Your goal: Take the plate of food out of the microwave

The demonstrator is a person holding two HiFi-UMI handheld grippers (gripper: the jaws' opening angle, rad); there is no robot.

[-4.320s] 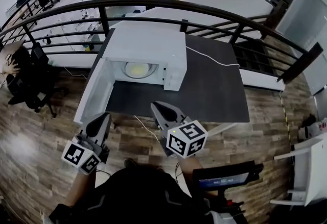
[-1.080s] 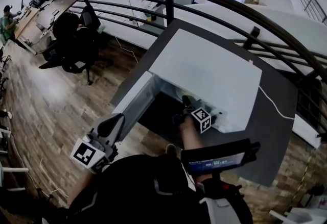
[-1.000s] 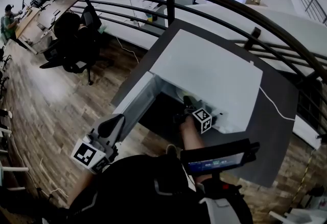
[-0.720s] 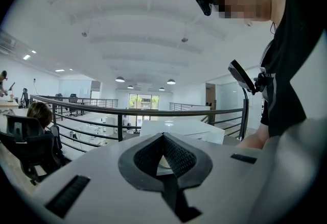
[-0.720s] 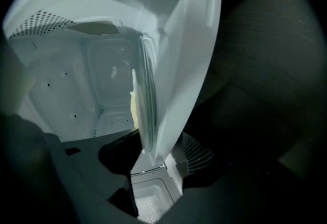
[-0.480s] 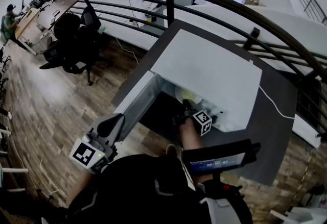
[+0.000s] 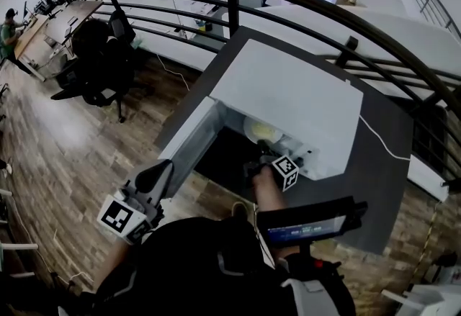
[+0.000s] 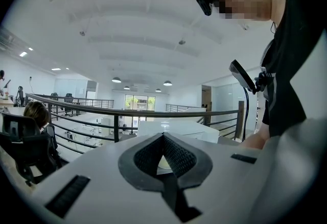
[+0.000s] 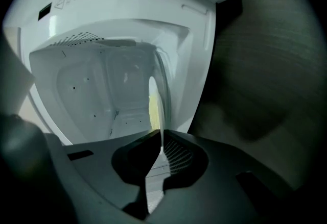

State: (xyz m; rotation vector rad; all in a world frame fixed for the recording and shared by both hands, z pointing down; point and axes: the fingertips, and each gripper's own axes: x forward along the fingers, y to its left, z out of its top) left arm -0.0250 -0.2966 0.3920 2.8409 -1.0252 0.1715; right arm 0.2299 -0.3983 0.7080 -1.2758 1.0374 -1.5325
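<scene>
The white microwave point(image 7: 288, 91) stands on a dark table point(image 7: 374, 185) with its door point(image 7: 186, 143) swung open to the left. A pale plate point(image 7: 259, 127) with yellow food shows at its mouth. My right gripper point(image 7: 263, 146) reaches into the opening. In the right gripper view the plate point(image 9: 155, 100) is seen edge-on, and the closing right gripper point(image 9: 160, 133) pinches its rim between the jaw tips. The left gripper point(image 7: 160, 168) hangs low at the left, away from the microwave. In its own view the left gripper point(image 8: 163, 135) has its tips together and holds nothing.
A black curved railing point(image 7: 302, 1) runs behind the table. A white cable point(image 7: 385, 145) trails from the microwave across the tabletop. Office chairs point(image 7: 101, 55) stand on the wooden floor at the left. A small screen point(image 7: 306, 224) sits at my chest.
Since the earliest frame my right gripper has gone from in front of the table into the microwave. Over the last second more of the plate shows at the opening. The left gripper has hardly moved.
</scene>
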